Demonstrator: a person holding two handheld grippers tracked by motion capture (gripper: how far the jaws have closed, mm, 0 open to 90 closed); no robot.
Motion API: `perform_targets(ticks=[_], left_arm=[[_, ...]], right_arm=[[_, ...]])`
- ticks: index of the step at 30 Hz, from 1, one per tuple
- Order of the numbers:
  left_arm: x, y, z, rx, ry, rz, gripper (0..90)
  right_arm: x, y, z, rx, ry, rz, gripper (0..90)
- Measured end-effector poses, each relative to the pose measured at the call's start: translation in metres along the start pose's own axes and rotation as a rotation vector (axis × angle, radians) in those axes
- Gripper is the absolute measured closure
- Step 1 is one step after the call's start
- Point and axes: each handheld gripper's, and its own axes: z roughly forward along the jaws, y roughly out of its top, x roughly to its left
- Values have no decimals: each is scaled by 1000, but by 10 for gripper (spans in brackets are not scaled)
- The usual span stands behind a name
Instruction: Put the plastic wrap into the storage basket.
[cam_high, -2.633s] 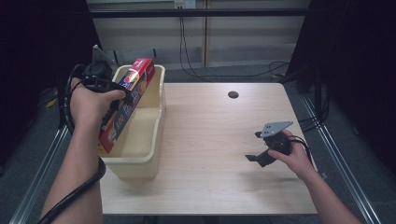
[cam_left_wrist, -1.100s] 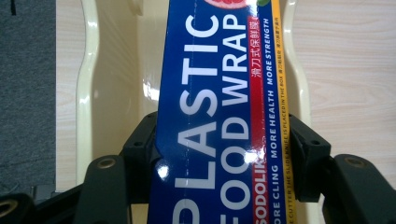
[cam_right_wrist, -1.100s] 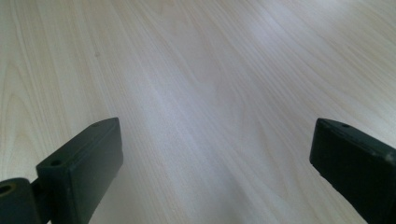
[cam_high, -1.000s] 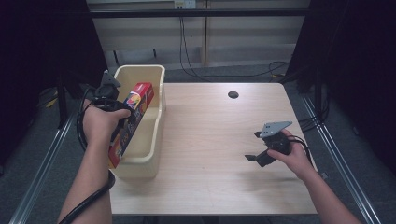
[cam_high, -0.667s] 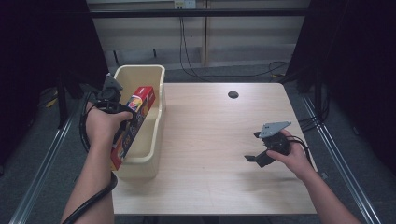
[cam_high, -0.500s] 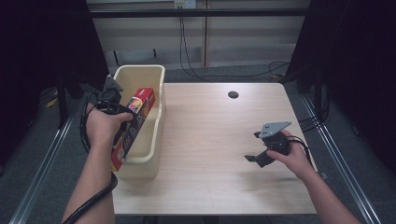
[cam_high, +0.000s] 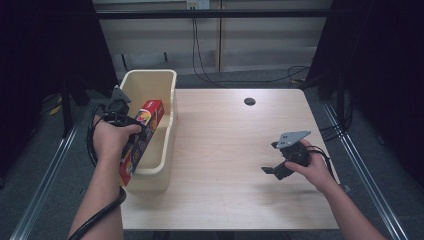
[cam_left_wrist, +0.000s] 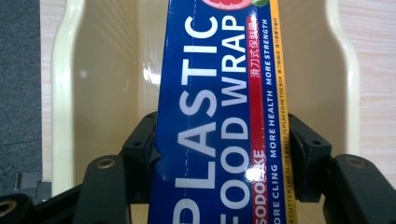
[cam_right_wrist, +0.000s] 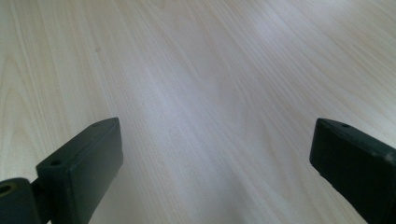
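While the left gripper (cam_left_wrist: 219, 154) clamps the plastic food wrap box (cam_left_wrist: 219, 116) across its width, the box hangs tilted over the cream bin (cam_high: 165, 170) at the desk's left edge. The right gripper (cam_high: 280, 167) rests wide open near the right edge. Judged step: lifting out; next, carry it clear of the rim.

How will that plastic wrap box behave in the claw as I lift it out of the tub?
The plastic wrap box is long, thin cardboard, and one edge already dents where the left claw pinches it, so it probably crushes easily. It looks glossy, so it may slip. Held across its width above the cream tub, it could pivot.
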Motion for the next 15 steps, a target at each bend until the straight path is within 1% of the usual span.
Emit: perform_targets(ticks=[1, 3, 4, 7, 8, 9, 11, 12, 13, 15], left_arm=[[1, 0, 1, 0, 0, 5, 396], [1, 1, 3, 8, 4, 0, 395], [0, 1, 3, 13, 12, -4, 394], [-2, 2, 4, 20, 10, -4, 393], [-1, 2, 4, 22, 15, 11, 392], [-1, 2, 4, 22, 23, 18, 392], [-1, 3, 5, 27, 26, 21, 390], [-1, 3, 5, 29, 24, 19, 390], [-2, 3, 5, 29, 14, 3, 390], [-2, 3, 5, 30, 15, 0, 388]], right_arm=[[0, 0, 0, 0, 2, 1, 23], [-1, -1, 0, 1, 1, -1, 23], [-1, -1, 0, 1, 1, 0, 23], [-1, -1, 0, 1, -1, 4, 23], [-1, -1, 0, 1, -5, 1, 23], [-1, -1, 0, 1, -5, 1, 23], [-1, -1, -1, 2, -8, 4, 23], [-1, -1, -1, 1, -9, 2, 23], [-1, -1, -1, 1, -9, 2, 23], [-1, -1, -1, 0, -3, 2, 23]])
